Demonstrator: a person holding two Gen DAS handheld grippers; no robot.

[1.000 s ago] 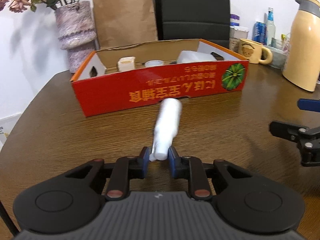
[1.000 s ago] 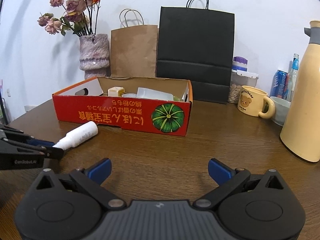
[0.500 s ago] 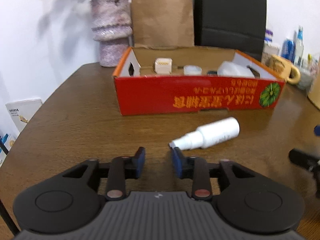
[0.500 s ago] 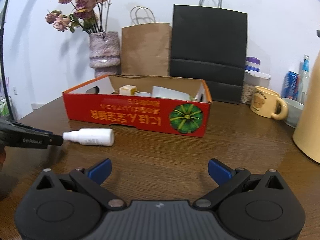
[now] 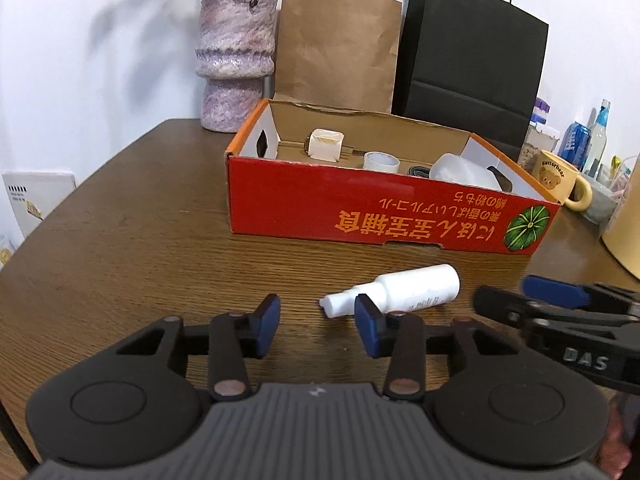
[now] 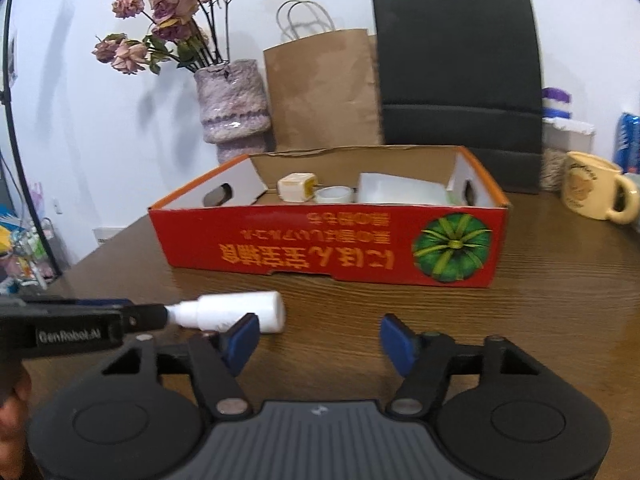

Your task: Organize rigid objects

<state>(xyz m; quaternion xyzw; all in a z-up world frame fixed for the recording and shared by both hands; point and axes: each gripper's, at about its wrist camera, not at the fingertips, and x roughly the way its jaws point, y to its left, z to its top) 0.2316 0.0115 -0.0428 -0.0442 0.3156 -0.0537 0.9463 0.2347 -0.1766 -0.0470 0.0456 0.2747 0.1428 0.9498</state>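
Observation:
A white spray bottle (image 5: 412, 290) lies on its side on the brown table, nozzle to the left, in front of the red cardboard box (image 5: 392, 216). My left gripper (image 5: 318, 330) stands just short of the nozzle. Its jaws are opening and nothing is between them. In the right wrist view the bottle (image 6: 236, 312) lies just beyond the left fingertip of my right gripper (image 6: 319, 340). Those jaws are closing on empty space. The left gripper's tip (image 6: 158, 314) sits at the nozzle. The box (image 6: 328, 244) holds a cream cube, a tape roll and a white container.
Behind the box stand a purple vase (image 5: 236, 56) with dried flowers, a brown paper bag (image 5: 336, 44) and a black bag (image 5: 472, 64). A yellow mug (image 6: 592, 192), cans, bottles and a cream flask (image 5: 624, 236) crowd the right side. The table edge curves at the left.
The left gripper let go of the bottle, which now lies crosswise on the table, and its jaws widened. The right gripper moved left toward the bottle and its jaws narrowed.

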